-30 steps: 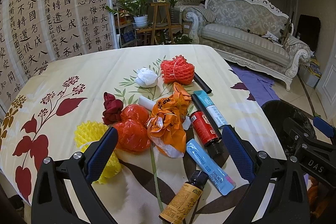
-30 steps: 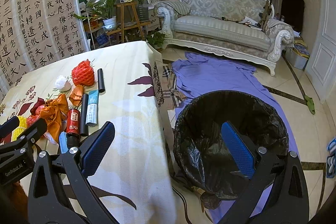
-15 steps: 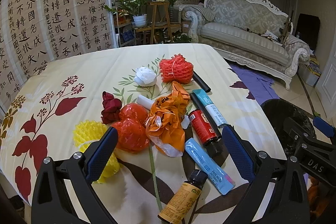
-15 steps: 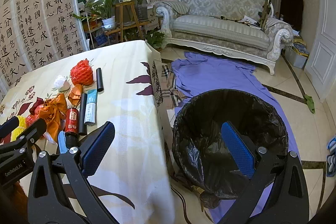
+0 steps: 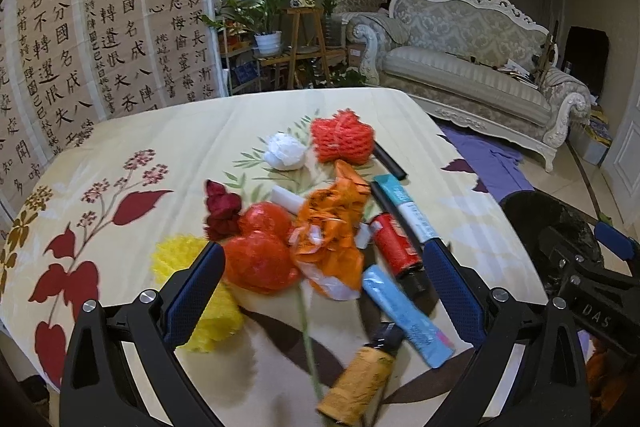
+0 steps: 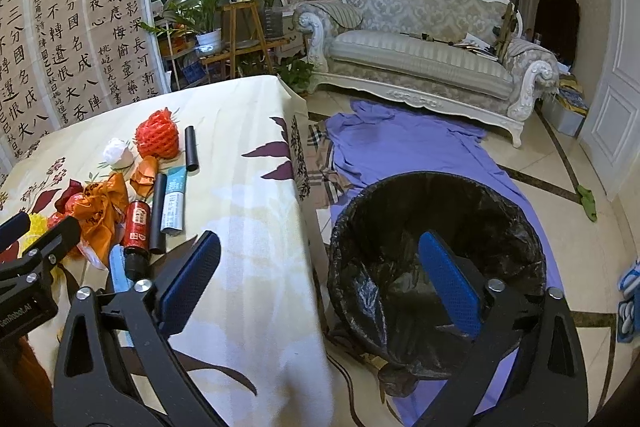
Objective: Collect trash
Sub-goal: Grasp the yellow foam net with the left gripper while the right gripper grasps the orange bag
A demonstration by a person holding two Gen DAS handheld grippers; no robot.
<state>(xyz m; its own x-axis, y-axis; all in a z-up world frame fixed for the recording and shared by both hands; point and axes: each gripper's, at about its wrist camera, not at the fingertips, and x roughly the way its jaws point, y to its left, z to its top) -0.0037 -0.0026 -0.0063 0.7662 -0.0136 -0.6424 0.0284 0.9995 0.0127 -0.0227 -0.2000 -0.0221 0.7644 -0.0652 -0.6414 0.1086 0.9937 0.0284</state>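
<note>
A heap of trash lies on the floral tablecloth [image 5: 168,139]: an orange plastic bag [image 5: 332,227], red plastic bags [image 5: 260,251], yellow foam net [image 5: 208,291], red foam net [image 5: 342,141], white crumpled paper [image 5: 286,153], a red can [image 5: 394,247], blue tubes [image 5: 404,311] and a brown bottle [image 5: 360,379]. My left gripper [image 5: 320,279] is open and empty, low over the near part of the heap. My right gripper [image 6: 320,275] is open and empty, over the table edge and the black-lined trash bin [image 6: 436,251] on the floor.
Black tubes [image 6: 191,149] lie beside the heap. A purple cloth [image 6: 420,151] is spread on the floor behind the bin. A white sofa [image 6: 424,55] and a plant stand [image 6: 240,31] are beyond. A calligraphy screen [image 5: 100,27] stands behind the table.
My left gripper has moved forward and down toward the trash heap; the items look larger and nearer. My right gripper has shifted slightly left, still above the bin.
</note>
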